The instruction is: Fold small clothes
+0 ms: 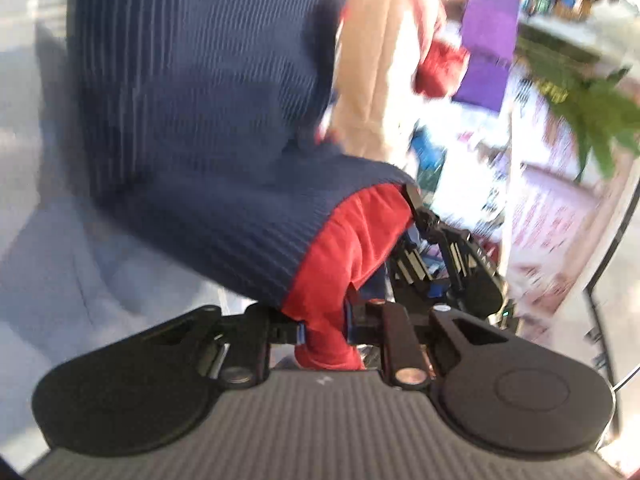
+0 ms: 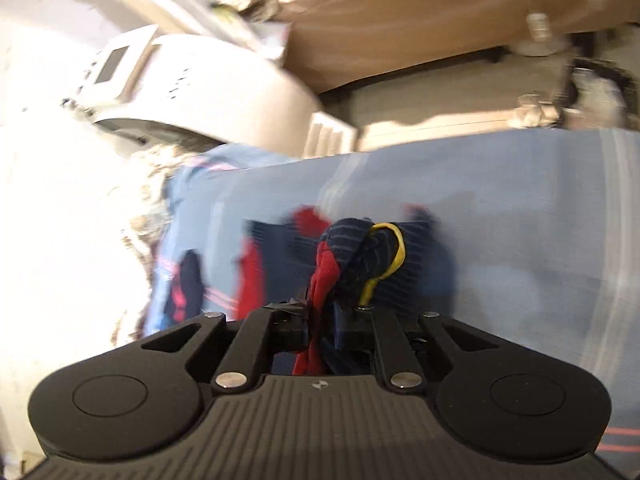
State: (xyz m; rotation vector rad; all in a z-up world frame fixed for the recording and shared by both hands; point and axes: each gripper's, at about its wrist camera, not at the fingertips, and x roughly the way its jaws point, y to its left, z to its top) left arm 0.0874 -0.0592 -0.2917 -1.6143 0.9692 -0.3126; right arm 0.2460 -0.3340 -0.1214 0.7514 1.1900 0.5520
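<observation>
A small navy ribbed garment [image 1: 208,120] with a red lining or hem [image 1: 352,240] hangs in the air in the left wrist view. My left gripper [image 1: 324,328] is shut on its red edge. The other gripper's black body [image 1: 452,264] shows just behind that edge. In the right wrist view my right gripper [image 2: 328,320] is shut on a bunched part of the same garment [image 2: 360,248], navy with red and a yellow trim [image 2: 396,248]. More navy and red cloth [image 2: 272,248] lies blurred on the light blue sheet [image 2: 520,220] below.
A light blue bed sheet [image 1: 48,280] lies under the garment. A white machine [image 2: 192,80] and a brown sofa or box [image 2: 400,20] stand beyond the bed. A purple cloth [image 1: 488,40] and a green plant [image 1: 592,120] show at the right.
</observation>
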